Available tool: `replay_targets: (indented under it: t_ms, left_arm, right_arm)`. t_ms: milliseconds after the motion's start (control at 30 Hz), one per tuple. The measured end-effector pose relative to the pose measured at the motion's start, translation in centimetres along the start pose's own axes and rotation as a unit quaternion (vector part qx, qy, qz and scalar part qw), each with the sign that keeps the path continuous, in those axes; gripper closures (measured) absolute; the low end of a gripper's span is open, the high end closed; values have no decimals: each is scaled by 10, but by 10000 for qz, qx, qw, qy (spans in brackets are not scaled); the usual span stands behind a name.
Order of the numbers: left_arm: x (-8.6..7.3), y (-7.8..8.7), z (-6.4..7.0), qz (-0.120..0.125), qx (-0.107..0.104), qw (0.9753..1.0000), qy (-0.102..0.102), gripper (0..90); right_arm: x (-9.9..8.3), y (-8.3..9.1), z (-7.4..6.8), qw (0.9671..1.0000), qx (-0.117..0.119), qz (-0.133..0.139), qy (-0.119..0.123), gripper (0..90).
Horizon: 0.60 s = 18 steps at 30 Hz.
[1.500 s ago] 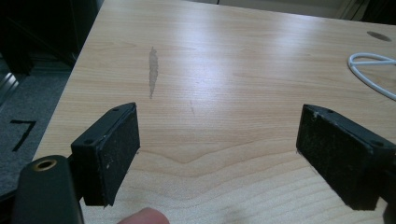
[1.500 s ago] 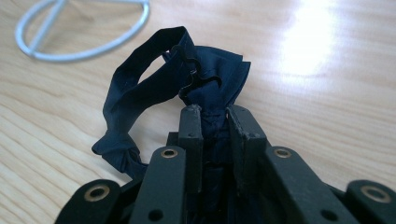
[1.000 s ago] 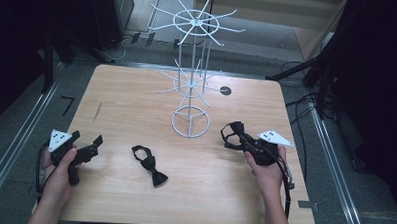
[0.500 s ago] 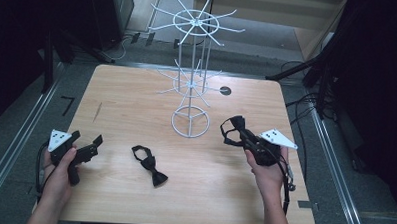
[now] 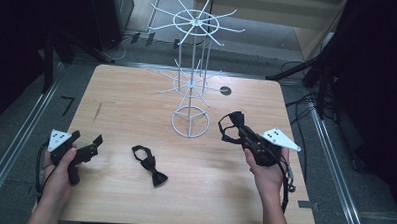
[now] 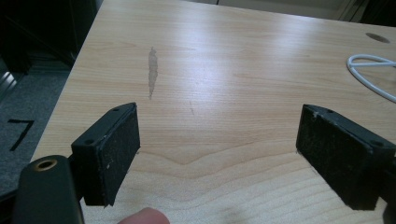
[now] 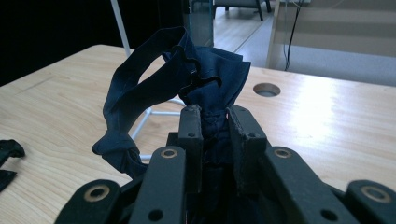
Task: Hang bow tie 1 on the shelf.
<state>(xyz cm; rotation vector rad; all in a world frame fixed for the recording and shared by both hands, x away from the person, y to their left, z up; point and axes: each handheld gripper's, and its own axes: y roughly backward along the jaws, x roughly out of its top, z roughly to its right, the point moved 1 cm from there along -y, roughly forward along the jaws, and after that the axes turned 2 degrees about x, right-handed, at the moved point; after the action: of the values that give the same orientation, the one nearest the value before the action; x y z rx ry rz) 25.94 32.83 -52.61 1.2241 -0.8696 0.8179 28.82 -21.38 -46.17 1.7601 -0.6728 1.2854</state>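
My right gripper (image 5: 242, 132) is shut on a dark blue bow tie (image 5: 229, 124), held above the table right of the white wire rack (image 5: 191, 77). In the right gripper view the jaws of the gripper (image 7: 215, 122) pinch the tie's knot, and the bow tie (image 7: 205, 74) and its strap loop stand up above them. A second black bow tie (image 5: 149, 165) lies flat on the table near the front middle. At the front left my left gripper (image 5: 85, 140) rests open, with bare wood between its jaws in the left gripper view (image 6: 219, 154).
The wooden table (image 5: 126, 104) has a round cable hole (image 5: 225, 91) behind the rack's right side. The rack's ring base (image 5: 190, 122) stands at the table's middle, and its edge (image 6: 371, 74) shows at the right of the left gripper view. Dark floor and cables surround the table.
The right gripper has lifted slightly and shifted a little towards the rack with the blue bow tie in it. The left gripper and the black bow tie have not moved.
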Motion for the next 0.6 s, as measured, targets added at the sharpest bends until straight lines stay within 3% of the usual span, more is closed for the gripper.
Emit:
replay_targets:
  t_ms: [600]
  left_arm:
    - [0, 0, 0, 11, 11, 10000, -24, 141]
  right_arm:
    - [14, 8, -17, 9993, 118, 315, 139, 771]
